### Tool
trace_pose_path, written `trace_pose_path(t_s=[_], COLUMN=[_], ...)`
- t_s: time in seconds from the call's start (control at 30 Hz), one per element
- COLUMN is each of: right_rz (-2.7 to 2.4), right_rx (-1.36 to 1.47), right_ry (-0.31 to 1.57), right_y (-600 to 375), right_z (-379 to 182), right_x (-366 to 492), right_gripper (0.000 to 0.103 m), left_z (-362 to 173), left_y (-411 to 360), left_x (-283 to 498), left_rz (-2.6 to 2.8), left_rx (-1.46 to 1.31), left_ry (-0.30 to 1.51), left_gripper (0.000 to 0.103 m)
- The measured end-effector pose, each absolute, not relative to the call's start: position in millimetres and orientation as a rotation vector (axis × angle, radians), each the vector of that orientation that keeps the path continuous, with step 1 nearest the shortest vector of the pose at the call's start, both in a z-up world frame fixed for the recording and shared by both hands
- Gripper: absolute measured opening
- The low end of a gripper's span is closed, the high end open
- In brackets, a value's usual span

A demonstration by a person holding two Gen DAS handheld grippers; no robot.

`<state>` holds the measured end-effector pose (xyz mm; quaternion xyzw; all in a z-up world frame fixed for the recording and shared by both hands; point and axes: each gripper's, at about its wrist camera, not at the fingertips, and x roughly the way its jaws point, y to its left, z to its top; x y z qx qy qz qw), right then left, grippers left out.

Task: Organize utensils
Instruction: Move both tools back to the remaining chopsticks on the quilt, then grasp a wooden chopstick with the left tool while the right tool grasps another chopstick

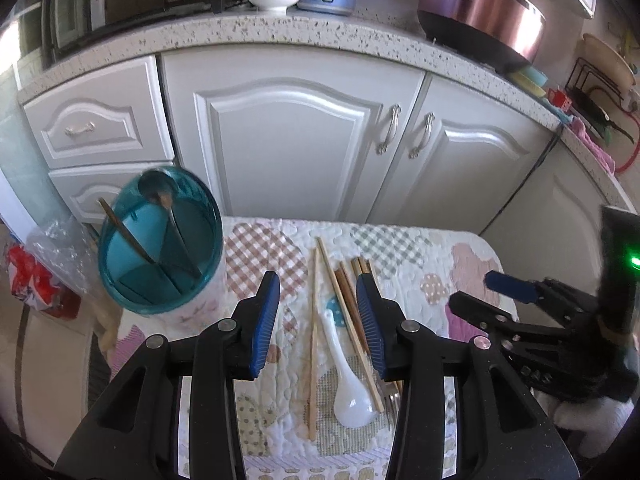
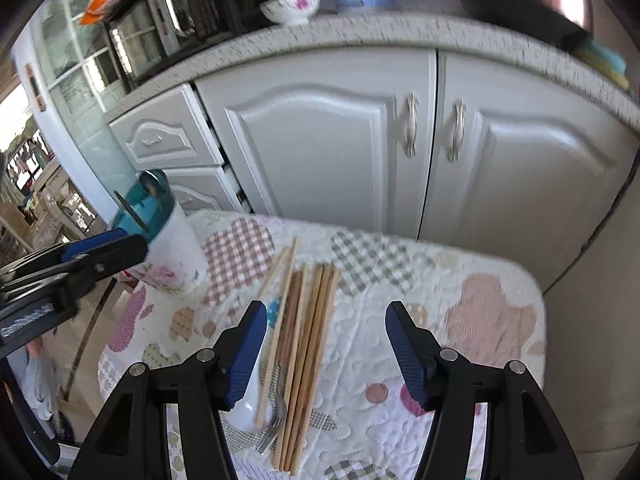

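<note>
From the left wrist view, the job looks barely begun. The teal-rimmed utensil holder [image 1: 160, 240] stands at the left edge of the quilted tabletop [image 1: 460, 248], and only two things sit in it: a dark metal spoon [image 1: 160, 196] leaning in one compartment and a single slim stick [image 1: 124, 232], likely a chopstick, in another. Everything else lies loose on the cloth. The chopsticks [image 1: 340, 300] are strewn lengthwise down the middle, a white ceramic spoon [image 1: 348, 380] lies among them with its bowl toward the camera, and the tines of a fork [image 1: 392, 396] peek out beside it. The left hand-held gripper [image 1: 320, 320] hovers over this pile with its jaws spread wide and nothing between them. The right hand-held gripper [image 1: 500, 292] is off to the side above the cloth; from here I cannot tell how its jaws stand.

From the right wrist view, the same picture holds. The chopsticks [image 2: 308, 340] lie in a rough bundle, some pale, some darker brown, with the fork [image 2: 276, 420] partly under them and the white ceramic spoon [image 2: 248, 404] at their left. The right hand-held gripper [image 2: 326, 344] has its jaws wide apart and empty, the left finger just above the spoon handle. The utensil holder [image 2: 168, 248] stands well apart at the far left, partly hidden behind the left hand-held gripper [image 2: 80, 260].

By my reckoning, nearly all the sorting is left: the whole pile needs picking up and dropping into the holder.
</note>
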<state>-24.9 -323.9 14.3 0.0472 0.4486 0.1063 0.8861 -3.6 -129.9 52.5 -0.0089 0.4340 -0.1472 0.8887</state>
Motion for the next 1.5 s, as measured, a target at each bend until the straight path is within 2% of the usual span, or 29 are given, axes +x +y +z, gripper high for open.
trace_pose_path(t_s=[0.13, 0.2, 0.57, 0.8, 0.87, 1.1, 1.27, 1.33, 1.37, 1.5], right_rz=[0.244, 0.252, 0.256, 0.277, 0.281, 0.23, 0.271, 0.268, 0.268, 0.282], right_rx=[0.182, 0.208, 0.15, 0.116, 0.082, 0.024, 0.094, 0.085, 0.07, 0.027], right_ry=[1.008, 1.045, 1.186, 1.196, 1.19, 1.204, 1.21, 1.207, 1.224, 1.254], right_y=[-332, -334, -317, -311, -309, -325, -326, -325, -325, -329], right_z=[-19, -37, -100, -100, -99, -99, -102, -102, -103, -105], right_x=[-13, -4, 45, 56, 56, 51, 51, 48, 47, 35], right_gripper=[0.058, 0.044, 0.035, 0.03, 0.028, 0.026, 0.026, 0.015, 0.001, 0.001], left_z=[30, 19, -47, -83, -90, -96, -98, -98, -98, -97], left_y=[-127, -126, -132, -150, -153, -151, -143, -136, -134, -117], left_x=[-3, -2, 13, 27, 32, 36, 33, 29, 22, 3], left_rz=[-0.306, -0.31, -0.316, -0.328, -0.311, -0.275, -0.293, -0.311, -0.314, -0.337], left_rx=[-0.011, -0.013, 0.025, 0.041, 0.042, 0.042, 0.011, -0.007, -0.009, -0.024], left_ry=[0.959, 0.989, 1.148, 1.226, 1.235, 1.225, 1.229, 1.246, 1.249, 1.278], left_gripper=[0.039, 0.039, 0.039, 0.038, 0.036, 0.014, 0.006, 0.005, 0.005, 0.004])
